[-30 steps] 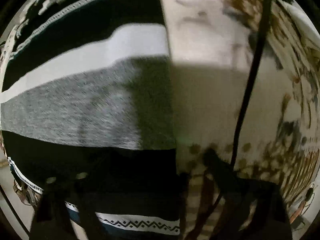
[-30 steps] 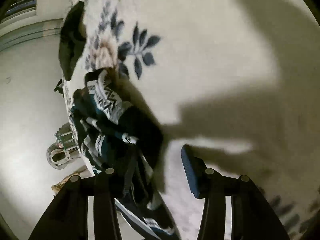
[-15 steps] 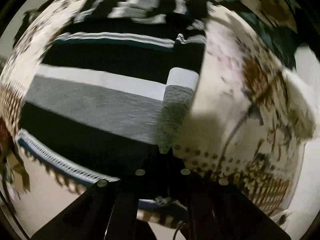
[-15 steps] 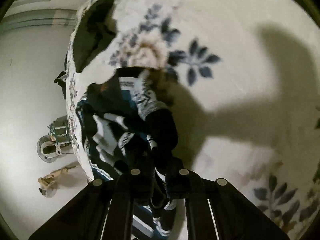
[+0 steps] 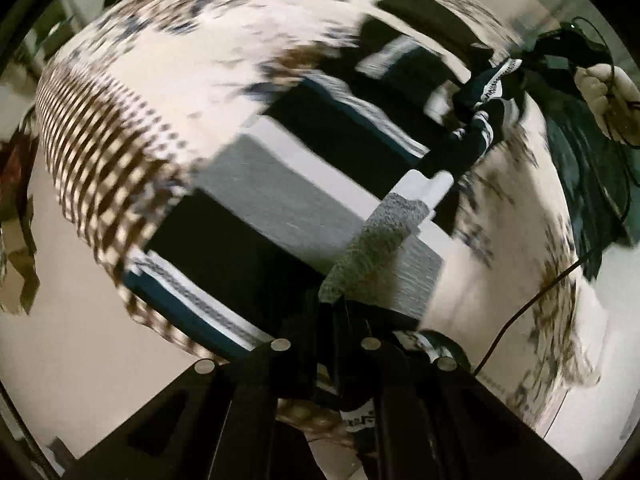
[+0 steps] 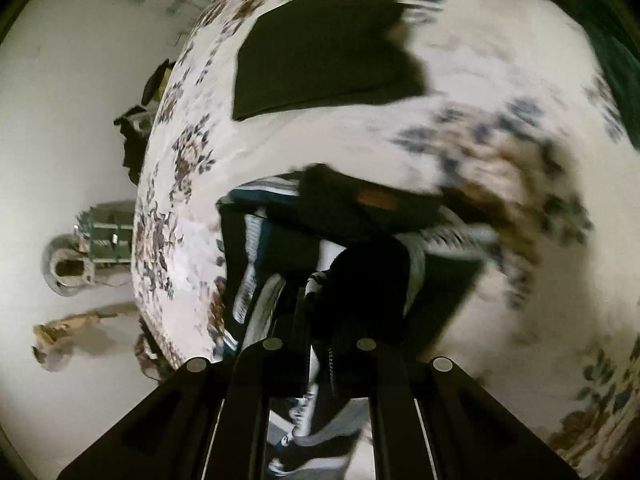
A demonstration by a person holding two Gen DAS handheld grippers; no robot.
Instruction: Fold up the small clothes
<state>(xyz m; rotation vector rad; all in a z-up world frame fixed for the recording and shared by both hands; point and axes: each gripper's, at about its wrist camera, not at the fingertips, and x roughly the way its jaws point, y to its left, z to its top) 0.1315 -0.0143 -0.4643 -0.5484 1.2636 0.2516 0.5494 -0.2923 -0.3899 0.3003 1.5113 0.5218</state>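
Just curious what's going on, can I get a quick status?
Left gripper shut on striped sweater. Right gripper shut on it too. Black cloth lies apart.

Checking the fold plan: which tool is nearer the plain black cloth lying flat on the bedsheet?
Right. The right tool, clamped on the striped sweater, faces the black cloth across bare sheet. The left tool grips the sweater's far side.

Left gripper [image 5: 326,312] pinches the striped sweater [image 5: 304,184] over floral bedspread [image 5: 192,40].

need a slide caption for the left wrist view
Left gripper pinching the grey-banded edge of a striped sweater, lifting it off a floral bedsheet.
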